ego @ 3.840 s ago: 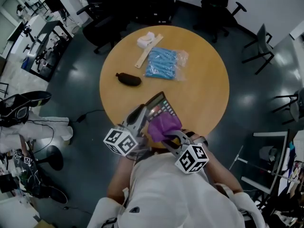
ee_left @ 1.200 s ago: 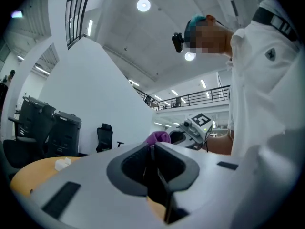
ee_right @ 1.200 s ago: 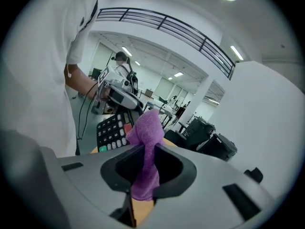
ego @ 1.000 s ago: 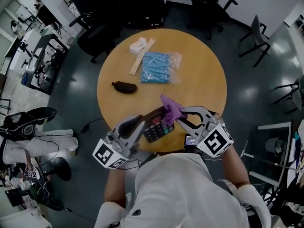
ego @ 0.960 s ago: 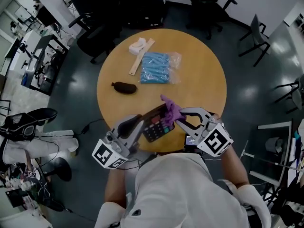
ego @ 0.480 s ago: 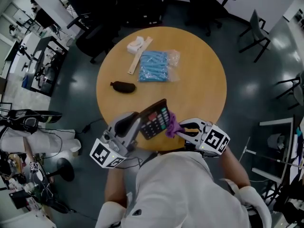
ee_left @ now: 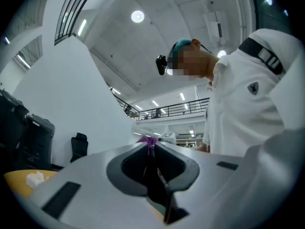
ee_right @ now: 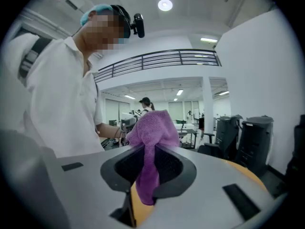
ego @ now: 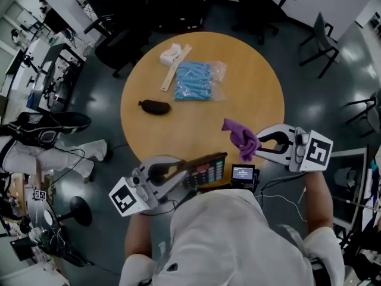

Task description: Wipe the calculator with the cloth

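**Head view:** L gripper is clamped narrow on one end of the calculator, which sits tilted over the near rim of the table, keys partly facing up. R gripper is pinched on the cloth, up and to the right of the calc and clearly apart from it. Judgement: no contact, so this is a gap between strokes. To wipe well, bring the loose fold back flat onto the key face, stroke along the calc's length toward the free end, and keep pressure light. The L grip is at one end only, so the calc could pivot. The end under the L jaws is covered. A small lit screen sits just right of the calc; can't tell what it is.

**L gripper view:** Jaws are closed on a thin dark slab seen edge-on, i.e. the calc. Its face isn't visible, so cleanliness can't be judged. A purple bit of cloth peeks past the jaw tips.

**R gripper view:** Jaws hold the cloth mid-fold, with a bunch above and a tail hanging below. The calc is out of view here. The exact pinch point is buried in fabric.
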The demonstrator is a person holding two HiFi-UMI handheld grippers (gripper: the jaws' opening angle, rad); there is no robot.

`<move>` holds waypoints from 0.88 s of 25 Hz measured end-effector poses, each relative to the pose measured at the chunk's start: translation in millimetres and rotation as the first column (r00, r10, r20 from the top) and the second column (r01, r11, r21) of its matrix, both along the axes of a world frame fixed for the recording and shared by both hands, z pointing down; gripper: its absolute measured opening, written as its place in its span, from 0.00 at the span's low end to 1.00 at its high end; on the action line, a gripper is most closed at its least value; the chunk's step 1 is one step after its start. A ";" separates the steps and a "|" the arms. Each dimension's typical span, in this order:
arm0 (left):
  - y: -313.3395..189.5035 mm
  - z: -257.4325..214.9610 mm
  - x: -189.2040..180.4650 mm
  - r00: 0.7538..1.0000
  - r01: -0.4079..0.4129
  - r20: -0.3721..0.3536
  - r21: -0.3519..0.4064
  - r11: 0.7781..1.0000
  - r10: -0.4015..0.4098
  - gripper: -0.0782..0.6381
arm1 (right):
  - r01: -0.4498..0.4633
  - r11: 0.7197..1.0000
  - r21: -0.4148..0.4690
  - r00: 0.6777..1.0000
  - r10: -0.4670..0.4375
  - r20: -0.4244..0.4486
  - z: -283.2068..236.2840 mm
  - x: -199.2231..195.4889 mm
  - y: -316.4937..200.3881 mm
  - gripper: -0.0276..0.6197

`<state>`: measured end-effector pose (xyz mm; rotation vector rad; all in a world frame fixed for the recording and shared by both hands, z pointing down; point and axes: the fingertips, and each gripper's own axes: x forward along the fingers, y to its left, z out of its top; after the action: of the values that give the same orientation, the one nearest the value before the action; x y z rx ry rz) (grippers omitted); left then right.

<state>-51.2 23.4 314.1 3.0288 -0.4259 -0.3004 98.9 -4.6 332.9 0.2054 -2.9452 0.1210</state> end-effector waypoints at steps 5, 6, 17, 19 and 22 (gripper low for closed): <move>26.6 -15.7 13.2 0.988 -0.152 -0.003 0.035 0.988 0.152 0.18 | 0.317 0.948 0.024 0.946 -0.315 -0.077 -46.2 -16.5 23.4 0.15; 31.1 -22.3 15.9 0.984 -0.178 -0.012 0.046 0.983 0.178 0.18 | 0.363 0.932 0.019 0.929 -0.360 -0.082 -52.6 -20.2 27.4 0.15; 68.6 -58.7 31.8 0.968 -0.252 0.072 0.240 0.937 0.242 0.18 | 0.575 0.817 0.036 0.817 -0.571 -0.080 -85.5 -37.8 61.3 0.15; 64.3 -51.3 35.8 0.977 -0.205 0.118 0.278 0.938 0.179 0.18 | 0.597 0.802 0.023 0.795 -0.588 -0.148 -72.1 -39.8 64.0 0.15; 60.6 -34.4 46.5 0.972 -0.163 0.220 0.354 0.921 0.087 0.18 | 0.609 0.793 0.003 0.771 -0.591 -0.239 -48.2 -41.8 60.4 0.15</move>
<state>-4.7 84.1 279.7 3.4559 -0.2000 -0.0713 57.1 55.9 284.7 -0.6764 -2.6300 -0.1083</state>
